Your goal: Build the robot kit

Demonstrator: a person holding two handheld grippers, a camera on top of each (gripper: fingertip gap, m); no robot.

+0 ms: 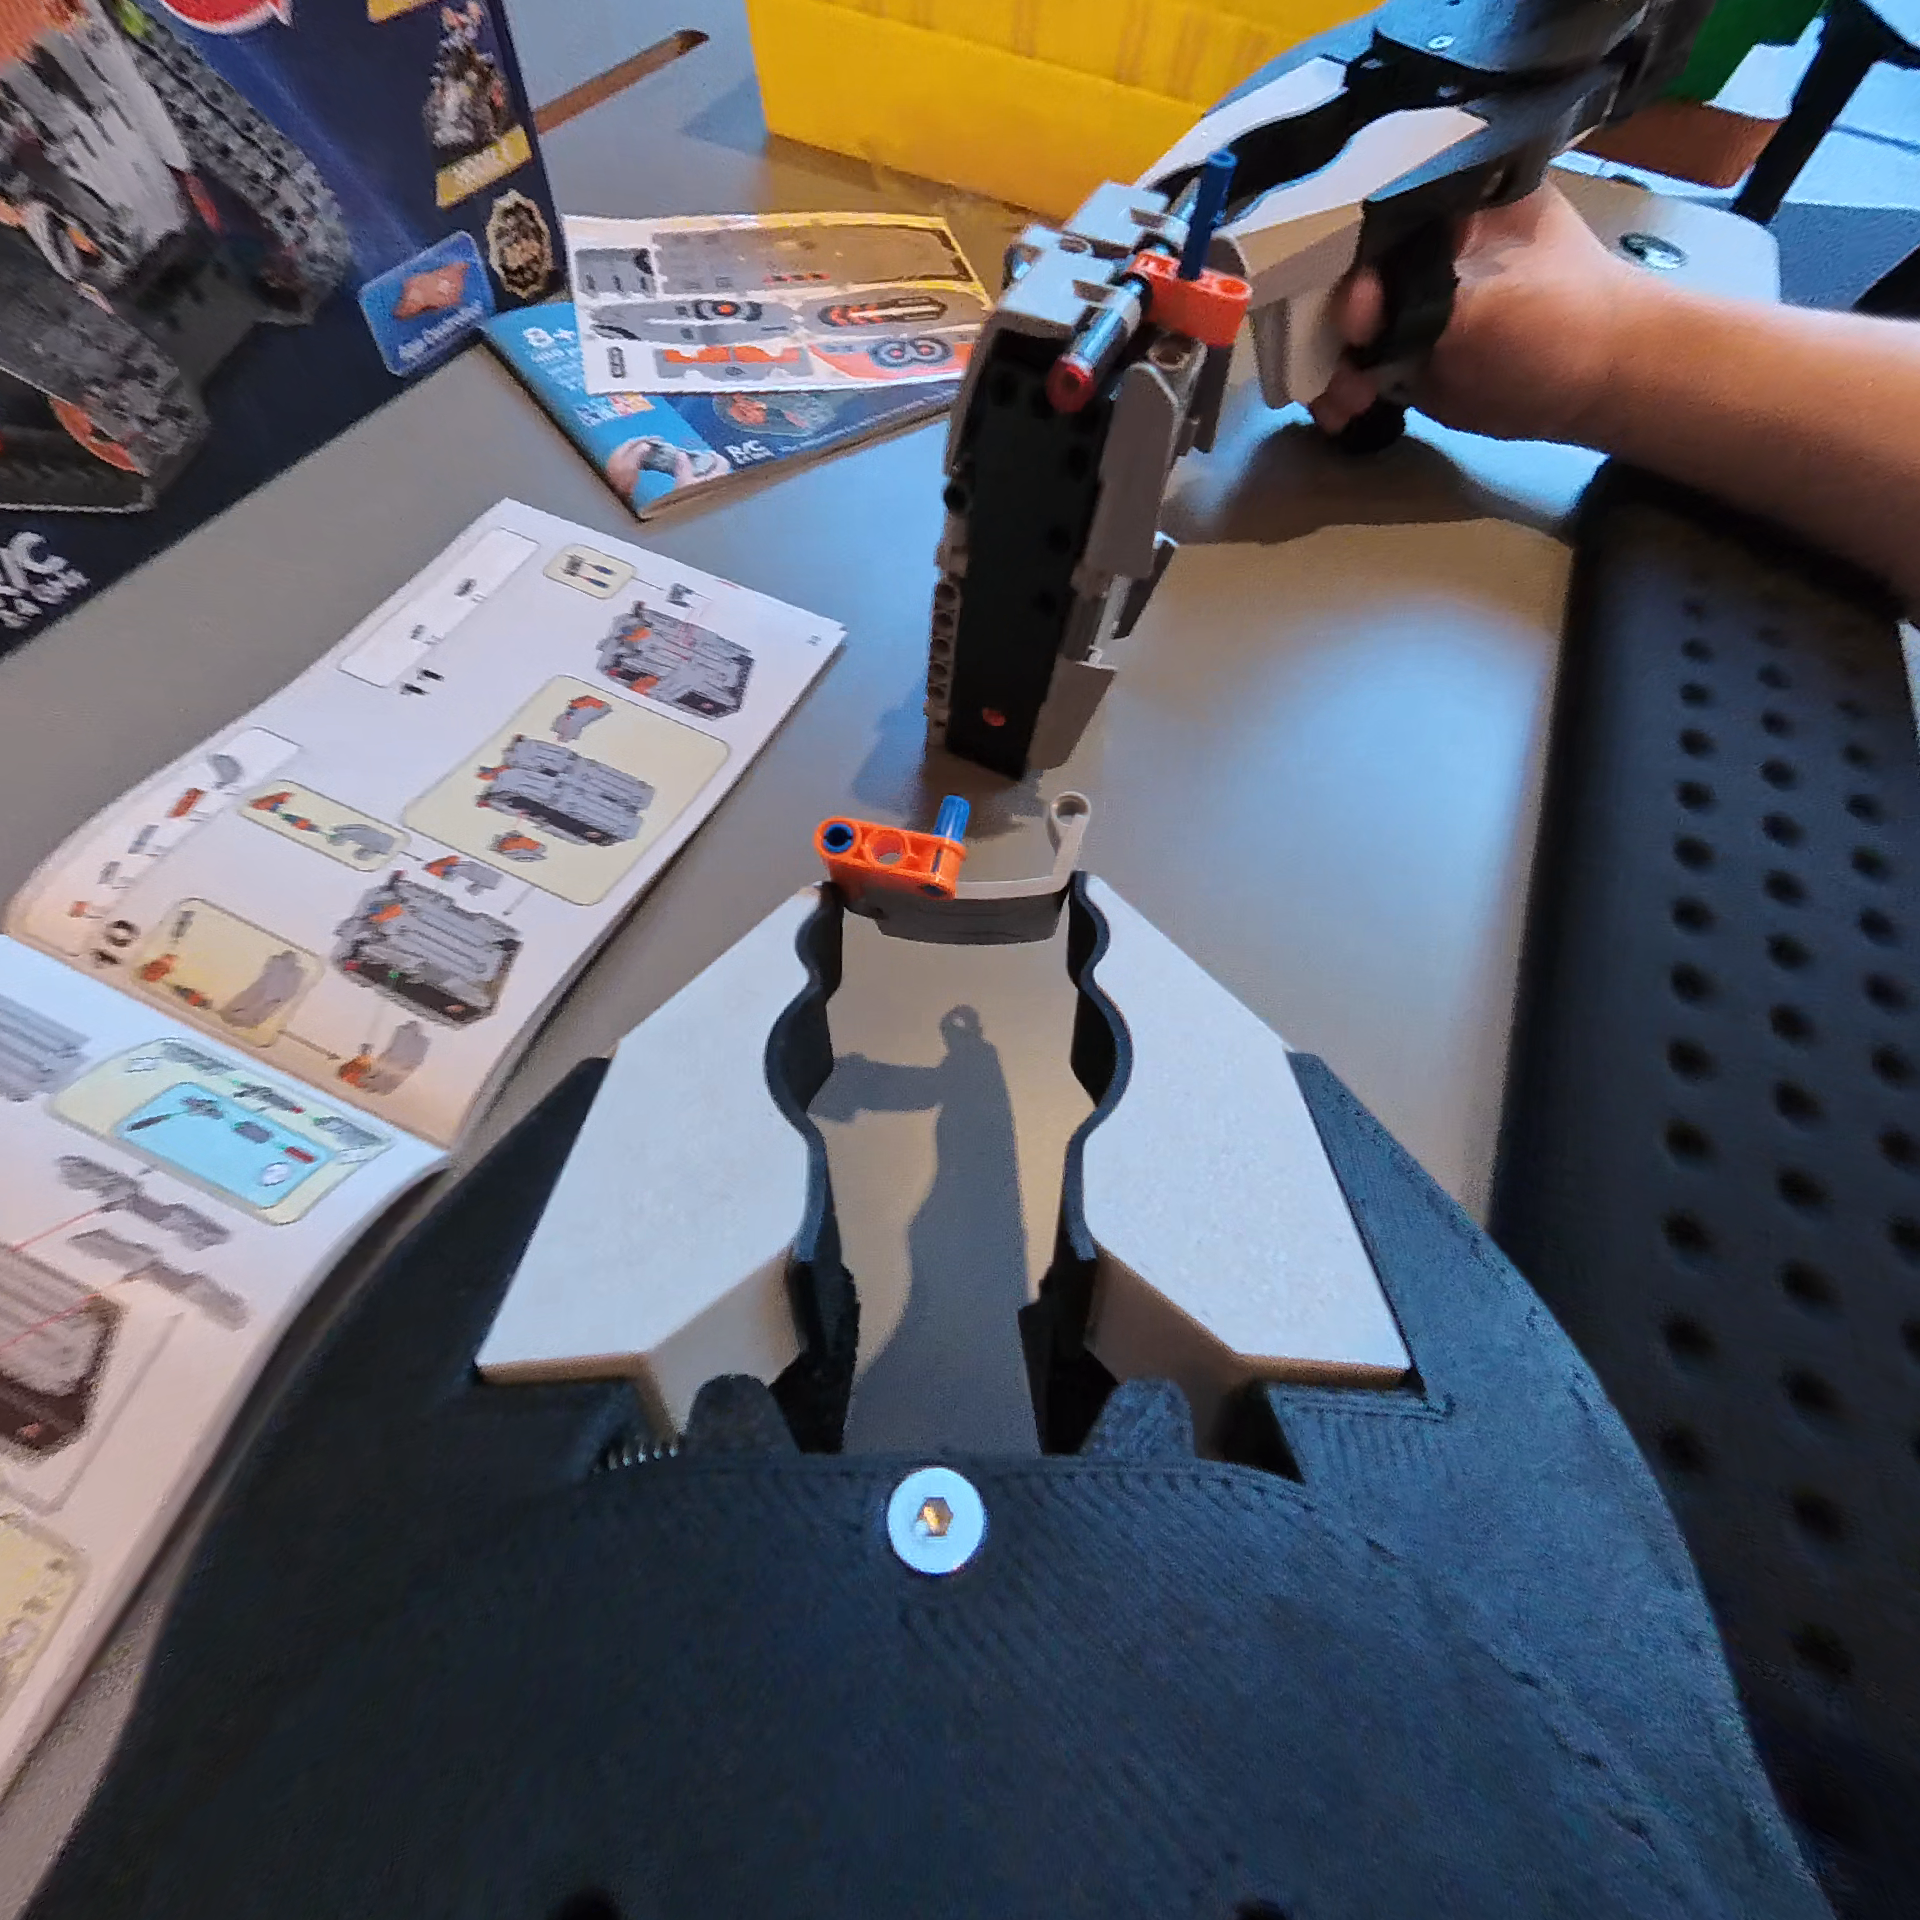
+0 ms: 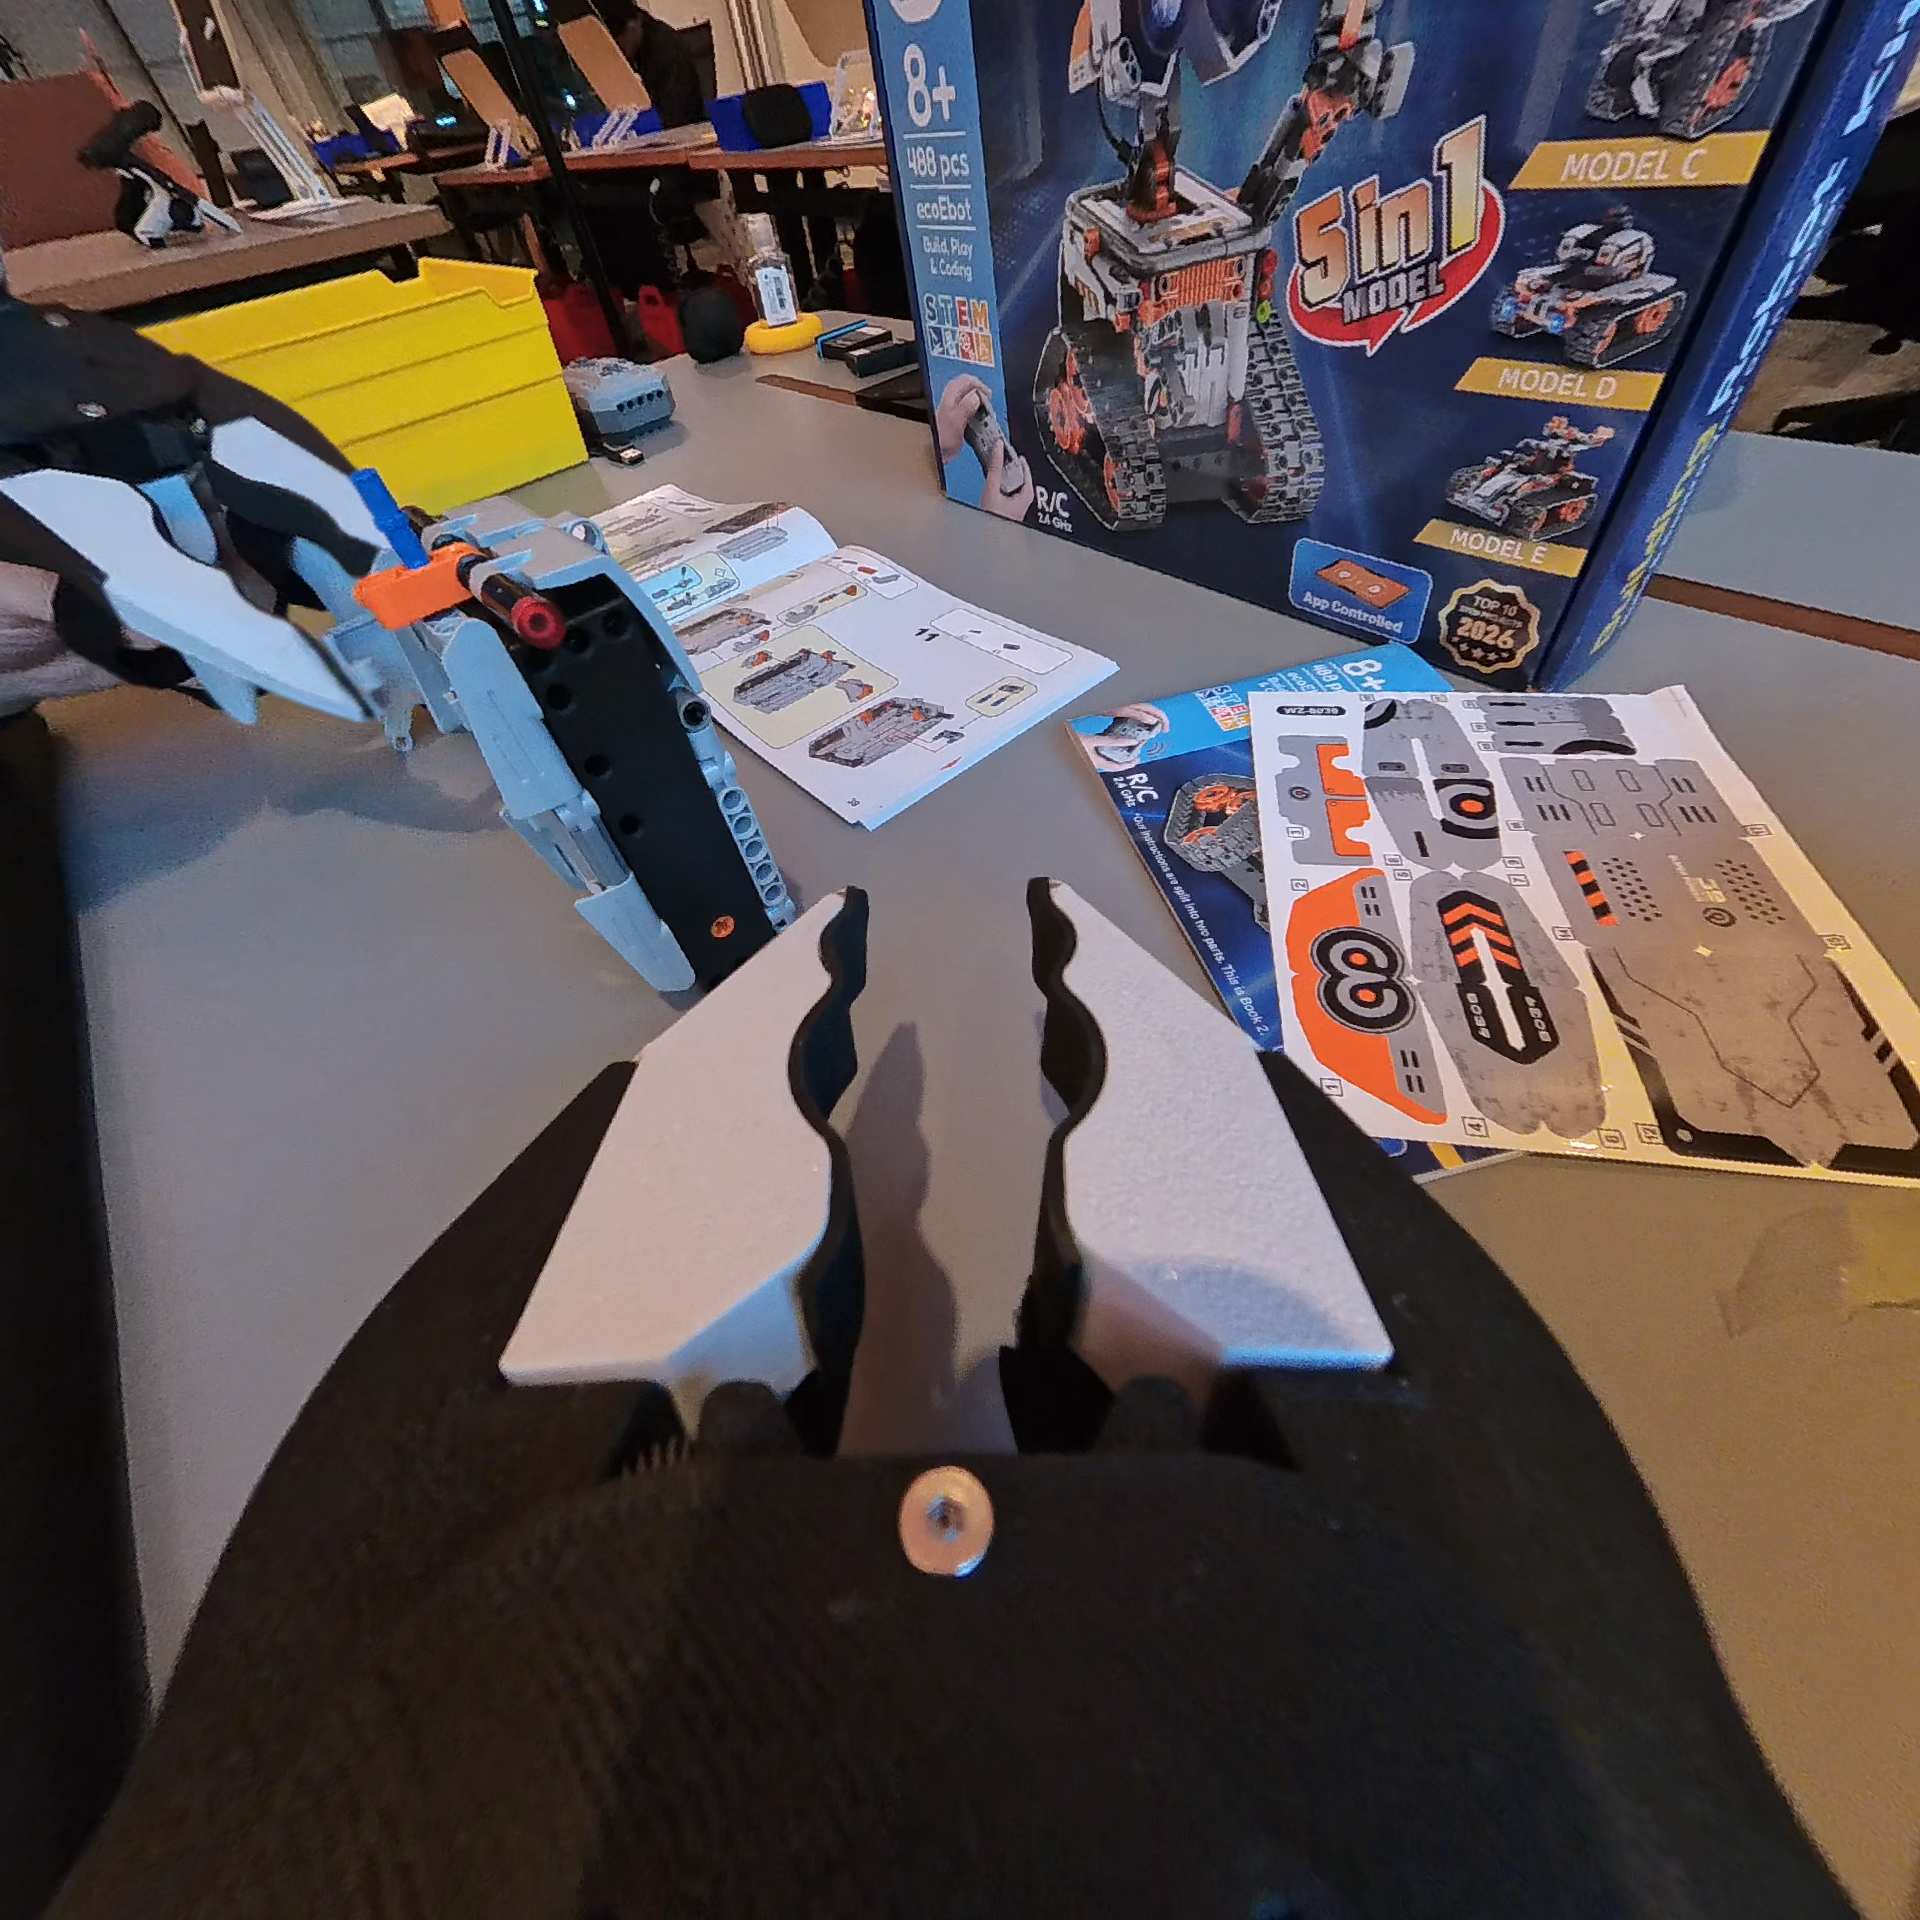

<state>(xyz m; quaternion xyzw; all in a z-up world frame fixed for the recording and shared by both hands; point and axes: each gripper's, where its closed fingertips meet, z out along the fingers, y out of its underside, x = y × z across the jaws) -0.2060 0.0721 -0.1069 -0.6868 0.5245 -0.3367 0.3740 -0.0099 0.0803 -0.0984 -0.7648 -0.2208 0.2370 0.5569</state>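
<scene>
**Left claw loaded, right claw empty, model standing ahead of both**

Left gripper (image 1: 948, 899): jaws at a medium gap, clamped on a small sub-assembly at the tips. This is an orange beam (image 1: 888, 854) with a blue pin (image 1: 951, 816) standing up from it, joined to a grey curved panel (image 1: 1065, 831). The beam lies crosswise to the fingers, toward the left tip.

Right gripper (image 2: 948, 914): jaws apart, nothing between them.

Brick-built assembly (image 1: 1029, 582): black and grey. It stands on end on the grey table (image 1: 1299, 727), its long axis near upright and leaning. It sits directly ahead of the left claw, slightly right, near but apart from it. In the right wrist view its foot (image 2: 717, 935) is just beside the left fingertip, ahead-left.

A far gripper (image 1: 1247, 239), held in a hand, closes about the assembly's top. An identical orange beam is mounted there. Which of the two grippers this is, the views do not settle.

Surroundings: open instruction booklet (image 1: 416, 831) left of the left claw; sticker sheet (image 2: 1558, 914) right of the right claw; kit box (image 2: 1299, 312) beyond.
</scene>
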